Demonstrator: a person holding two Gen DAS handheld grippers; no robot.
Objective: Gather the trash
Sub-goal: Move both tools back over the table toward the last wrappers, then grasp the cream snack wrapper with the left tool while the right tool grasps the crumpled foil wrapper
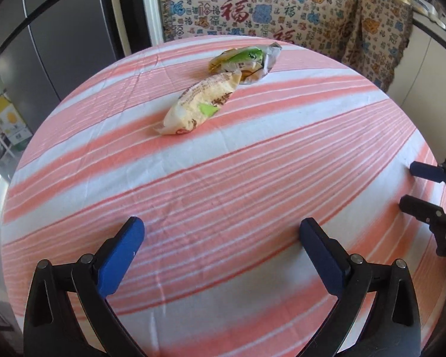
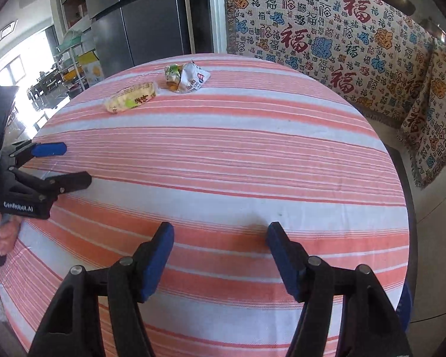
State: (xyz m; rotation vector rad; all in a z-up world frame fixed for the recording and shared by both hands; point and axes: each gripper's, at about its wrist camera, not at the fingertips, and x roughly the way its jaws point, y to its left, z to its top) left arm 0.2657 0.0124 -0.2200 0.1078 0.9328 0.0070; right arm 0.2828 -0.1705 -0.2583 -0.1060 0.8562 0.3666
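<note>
Two pieces of trash lie on the far side of the striped tablecloth (image 1: 223, 184). The nearer one is a cream snack wrapper (image 1: 200, 105) (image 2: 130, 96); just beyond it sits a crumpled green and silver wrapper (image 1: 246, 61) (image 2: 185, 77), touching its far end. My left gripper (image 1: 221, 232) stands open over the near part of the table, nothing between its blue pads. It also shows at the left edge of the right wrist view, left gripper (image 2: 71, 163). My right gripper (image 2: 220, 235) is open too and empty; its tips show at the right edge, right gripper (image 1: 407, 186).
A patterned blanket (image 1: 282, 9) (image 2: 342, 44) hangs behind the table. A dark fridge (image 1: 59, 38) stands at the back left, with shelves (image 2: 74, 65) beside it. A hand (image 2: 3, 238) holds the left gripper. The table edge (image 2: 401, 208) drops off at the right.
</note>
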